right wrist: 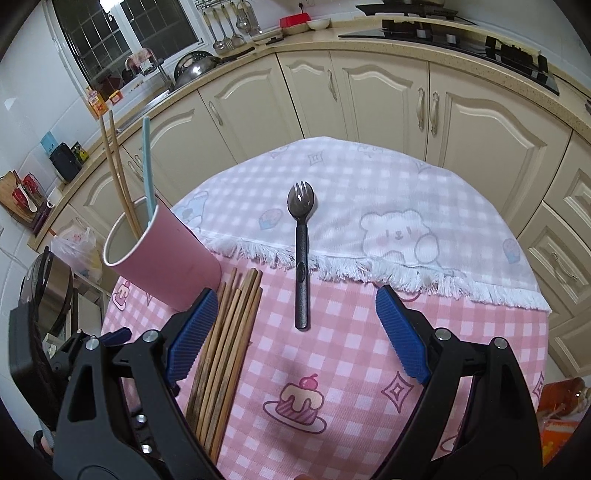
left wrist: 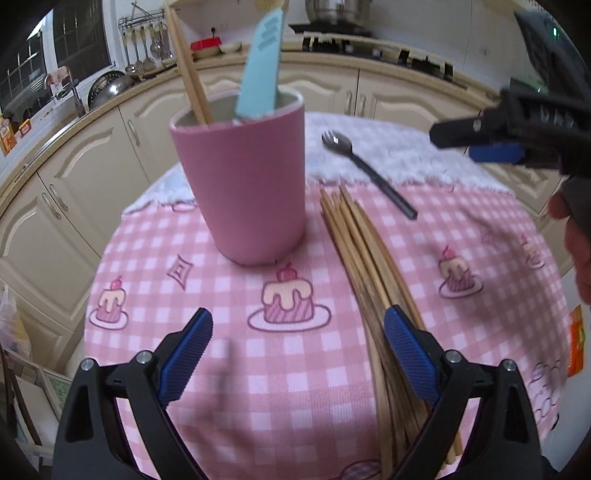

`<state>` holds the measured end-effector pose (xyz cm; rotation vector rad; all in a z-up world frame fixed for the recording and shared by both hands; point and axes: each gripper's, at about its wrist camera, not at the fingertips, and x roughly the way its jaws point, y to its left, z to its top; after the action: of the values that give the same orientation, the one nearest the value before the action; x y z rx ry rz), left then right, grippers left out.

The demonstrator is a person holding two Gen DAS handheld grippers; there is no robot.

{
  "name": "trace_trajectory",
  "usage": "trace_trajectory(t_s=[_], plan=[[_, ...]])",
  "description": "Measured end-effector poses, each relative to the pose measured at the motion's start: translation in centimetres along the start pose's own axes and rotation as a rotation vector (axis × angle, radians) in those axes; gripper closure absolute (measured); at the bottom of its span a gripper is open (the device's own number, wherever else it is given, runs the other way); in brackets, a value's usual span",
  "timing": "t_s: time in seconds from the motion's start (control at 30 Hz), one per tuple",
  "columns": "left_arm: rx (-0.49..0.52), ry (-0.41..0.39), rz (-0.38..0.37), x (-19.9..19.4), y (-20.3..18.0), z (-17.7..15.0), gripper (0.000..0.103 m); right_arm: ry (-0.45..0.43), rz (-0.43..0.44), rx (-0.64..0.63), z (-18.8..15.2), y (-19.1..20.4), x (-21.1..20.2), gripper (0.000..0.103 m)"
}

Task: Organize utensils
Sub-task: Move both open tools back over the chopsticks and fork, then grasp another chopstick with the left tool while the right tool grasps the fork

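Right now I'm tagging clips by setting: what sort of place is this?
Most likely a home kitchen. Cream panelled cabinets run under a speckled beige countertop, a black gas hob sits on it, and steel ladles hang near the window, behind a small table under a pink checked cake-print cloth.

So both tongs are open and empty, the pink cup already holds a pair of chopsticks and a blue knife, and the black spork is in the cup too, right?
Not quite. The black spork is not in the pink cup; the right wrist view shows it lying on the tablecloth, beside the loose chopsticks. The rest holds: both the left tongs and the right tongs are open and empty.
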<state>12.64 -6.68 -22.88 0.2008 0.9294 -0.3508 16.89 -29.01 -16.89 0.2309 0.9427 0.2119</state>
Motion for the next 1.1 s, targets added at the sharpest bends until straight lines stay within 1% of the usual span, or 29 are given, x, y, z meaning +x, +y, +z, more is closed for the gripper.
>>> trace_trajectory(t_s=[0.1,0.2,0.47,0.53,0.67,0.83,0.97,1.03,1.1], plan=[[-0.008,0.032,-0.004,0.8,0.0,-0.3,0.011,0.010,-0.004,0.000,-0.1,0.0,0.2,0.017],[-0.012,0.035,-0.012,1.0,0.1,-0.4,0.011,0.022,-0.010,-0.005,-0.1,-0.3,0.7,0.017],[-0.003,0.048,0.004,1.4,0.1,0.3,0.011,0.037,-0.003,-0.004,0.1,-0.2,1.6,0.017],[-0.012,0.057,0.002,1.7,0.0,0.7,0.011,0.039,-0.001,-0.005,0.2,-0.1,1.7,0.017],[-0.026,0.062,0.026,2.1,-0.1,1.0,0.011,0.039,0.000,-0.006,0.2,-0.1,1.8,0.017],[-0.069,0.068,0.017,1.9,0.5,0.5,0.011,0.041,-0.004,-0.004,0.2,-0.1,1.9,0.017],[-0.075,0.074,0.009,1.9,0.7,0.4,0.012,0.044,-0.005,-0.002,0.4,-0.2,2.1,0.017],[-0.058,0.083,0.001,2.2,0.5,0.5,0.018,0.044,-0.005,-0.003,0.3,-0.2,2.1,0.017],[-0.043,0.082,0.000,2.4,0.1,0.8,0.020,0.047,-0.006,-0.005,0.4,-0.3,2.2,0.017]])
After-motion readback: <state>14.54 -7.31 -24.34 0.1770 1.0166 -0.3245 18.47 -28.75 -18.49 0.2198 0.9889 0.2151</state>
